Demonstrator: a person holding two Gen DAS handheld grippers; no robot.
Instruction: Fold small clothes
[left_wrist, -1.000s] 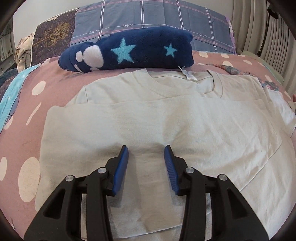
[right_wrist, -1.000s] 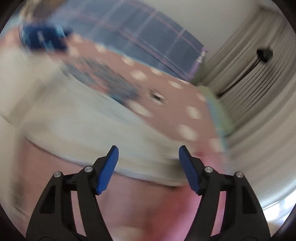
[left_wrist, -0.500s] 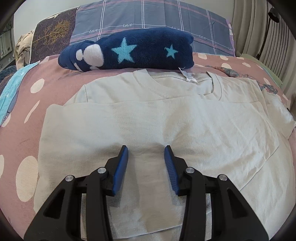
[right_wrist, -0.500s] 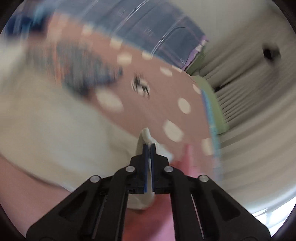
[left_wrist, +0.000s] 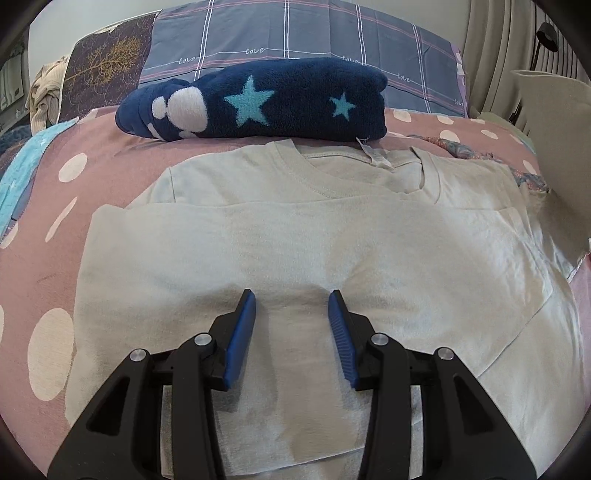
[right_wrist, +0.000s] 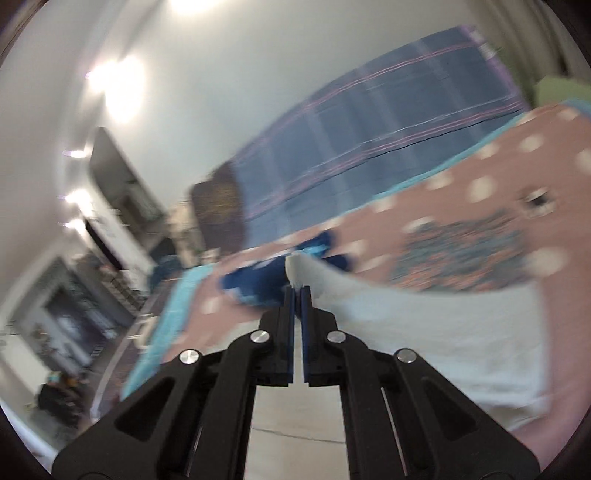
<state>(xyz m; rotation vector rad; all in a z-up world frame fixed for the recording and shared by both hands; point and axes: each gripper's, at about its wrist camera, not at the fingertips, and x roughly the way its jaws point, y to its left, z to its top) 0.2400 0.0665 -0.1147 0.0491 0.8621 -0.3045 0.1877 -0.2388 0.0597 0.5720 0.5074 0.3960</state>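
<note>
Garment: a pale grey T-shirt (left_wrist: 295, 236) is laid flat on the pink dotted bedspread (left_wrist: 110, 162) of the bed, collar toward 12 o'clock, its lower part already doubled up over the chest.

Change, right side: a second ago the right gripper (right_wrist: 297, 291) was seen with its jaws apart above the shirt's edge; they are now clenched on a corner of the pale cloth, which is pinched between the blue pads and stands up past their tips. In the left wrist view a raised flap of the same cloth has come into sight at 2 to 3 o'clock, where the fabric lay flat before.

Change, right view: the scene is blurred and steeply tilted, so the gripper is judged to be swinging with the cloth in it.

Left side: the left gripper (left_wrist: 291, 317) is unchanged, its jaws released and half apart, tips set on the shirt's middle at 6 o'clock with nothing gripped; whether they press the fabric down cannot be told.

Surroundings: a folded navy fleece with stars (left_wrist: 258, 107) lies just beyond the collar at 12 o'clock; a plaid pillow (left_wrist: 295, 40) is propped behind it.

Meaning for the task: the side fold is judged to be under way, the right edge being carried across toward 9 o'clock while the middle is anchored.

Risk: the thin pinch at the corner could slip, or the lower layer could be dragged out of line.
</note>
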